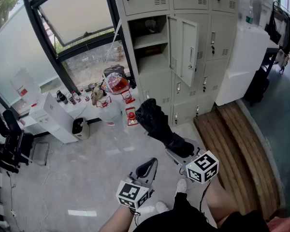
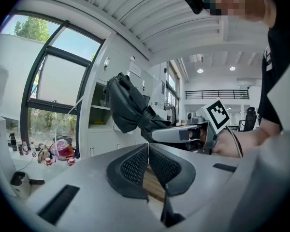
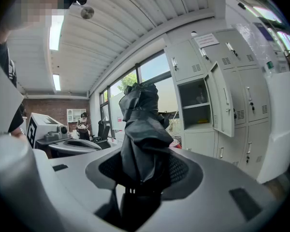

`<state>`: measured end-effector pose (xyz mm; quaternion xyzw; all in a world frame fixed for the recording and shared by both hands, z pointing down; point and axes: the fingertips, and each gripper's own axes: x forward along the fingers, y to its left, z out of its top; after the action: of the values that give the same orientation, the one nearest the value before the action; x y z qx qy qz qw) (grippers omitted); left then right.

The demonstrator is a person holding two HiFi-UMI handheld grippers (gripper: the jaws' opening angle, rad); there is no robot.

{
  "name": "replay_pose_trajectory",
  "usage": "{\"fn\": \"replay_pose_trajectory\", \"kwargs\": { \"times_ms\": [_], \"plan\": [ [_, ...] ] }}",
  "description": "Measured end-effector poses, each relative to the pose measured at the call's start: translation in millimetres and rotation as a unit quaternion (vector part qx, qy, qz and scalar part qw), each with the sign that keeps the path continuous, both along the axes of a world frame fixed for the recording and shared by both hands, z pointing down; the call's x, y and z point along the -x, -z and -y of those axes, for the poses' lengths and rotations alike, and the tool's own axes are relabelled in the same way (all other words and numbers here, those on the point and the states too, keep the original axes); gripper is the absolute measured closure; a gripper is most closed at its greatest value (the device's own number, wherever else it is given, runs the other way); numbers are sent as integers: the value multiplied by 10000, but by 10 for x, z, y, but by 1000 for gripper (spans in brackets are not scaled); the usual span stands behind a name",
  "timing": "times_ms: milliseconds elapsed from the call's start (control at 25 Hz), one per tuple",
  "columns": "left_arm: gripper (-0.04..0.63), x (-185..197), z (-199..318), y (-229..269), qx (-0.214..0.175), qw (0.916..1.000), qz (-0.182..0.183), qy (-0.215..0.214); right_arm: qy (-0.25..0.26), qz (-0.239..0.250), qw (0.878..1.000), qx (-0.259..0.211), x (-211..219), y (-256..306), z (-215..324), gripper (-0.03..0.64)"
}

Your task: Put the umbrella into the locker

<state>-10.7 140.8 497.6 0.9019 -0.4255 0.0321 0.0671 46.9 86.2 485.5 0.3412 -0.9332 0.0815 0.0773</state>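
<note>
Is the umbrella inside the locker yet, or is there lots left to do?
Not yet. Done: the locker door hangs open and the right gripper grips the folded black umbrella. In hand: it is held up, well short of the open locker. Left: carry it over and set it inside.

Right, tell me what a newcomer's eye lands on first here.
The folded black umbrella stands out first, at the centre of the head view, clamped between the jaws of the right gripper. Beyond it, among the grey cabinets, one locker stands open, its door swung to the right. The left gripper sits beside the right one, jaws together and empty.
</note>
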Motion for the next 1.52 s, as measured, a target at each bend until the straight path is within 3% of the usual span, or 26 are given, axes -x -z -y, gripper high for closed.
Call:
{"fn": "replay_pose_trajectory", "kwargs": {
  "times_ms": [960,1520],
  "plan": [
    [578,-179,67,32,-14,10000,-36,-53,-46,-70,10000,-50,-188,-7,56,356],
    [578,-354,380,83,-11,10000,-29,-55,40,-272,9995,-126,-324,46,390,356]
  ]
}}
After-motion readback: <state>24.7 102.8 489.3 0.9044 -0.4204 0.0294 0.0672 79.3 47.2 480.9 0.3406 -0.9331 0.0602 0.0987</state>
